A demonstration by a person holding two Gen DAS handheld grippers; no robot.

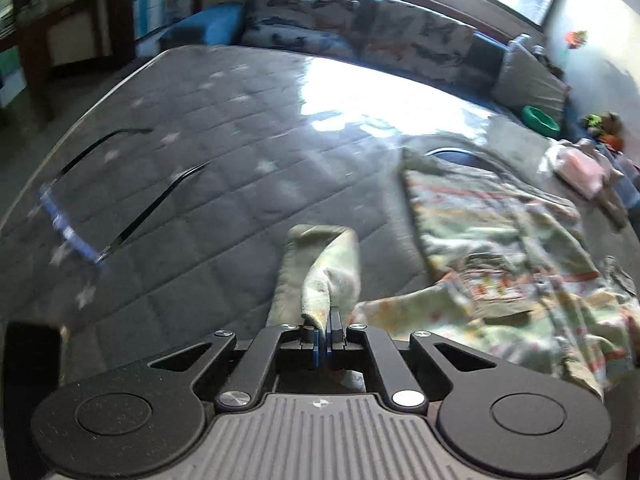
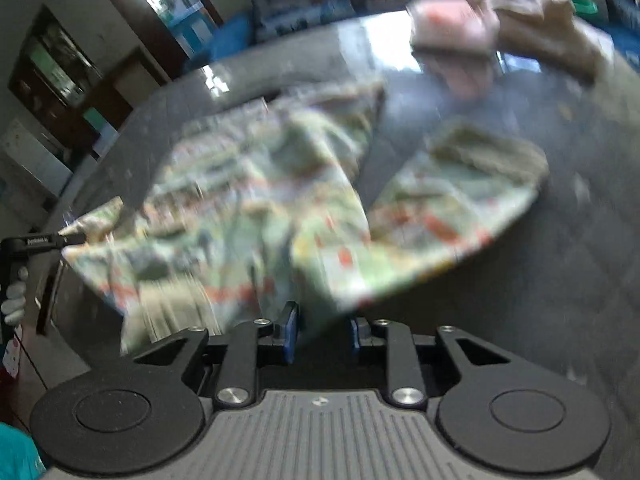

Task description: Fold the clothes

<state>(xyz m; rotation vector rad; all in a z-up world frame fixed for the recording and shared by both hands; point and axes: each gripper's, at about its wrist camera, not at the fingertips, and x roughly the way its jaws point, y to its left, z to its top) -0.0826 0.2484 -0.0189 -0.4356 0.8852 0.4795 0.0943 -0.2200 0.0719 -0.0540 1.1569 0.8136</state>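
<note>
The left gripper [image 1: 329,322] has its blue-padded fingers pinched tight together on a sleeve end of the printed garment [image 1: 508,248], and that cuff [image 1: 324,268] stands up in a bunched roll right ahead of the fingertips. From there the cloth trails off to the claw's right and spreads flat across the grey quilted mattress [image 1: 200,184], pale green with orange and red patches. Up ahead of the claw and to its left, two dark thin straps [image 1: 160,204] lie on the quilting. Farther ahead, beyond the mattress edge, patterned cushions [image 1: 360,28] line up under a bright window. Off to the far right sits a pink folded piece [image 1: 580,172], and beyond it a green bowl [image 1: 540,118].

Now the right gripper [image 2: 323,332]: its fingers stand apart, blue pads facing each other with a clear gap. The same garment [image 2: 260,208] fills the space ahead of it, heavily blurred, and a low edge of the cloth hangs right at the opening; whether it touches either pad I cannot tell. One sleeve [image 2: 472,196] reaches out to this claw's right over the mattress [image 2: 580,260]. At the far left the other gripper's black tip [image 2: 44,241] grips the cloth's corner, with a gloved hand [image 2: 14,300] below it. The pink piece [image 2: 452,28] lies well ahead, to the right.
</note>
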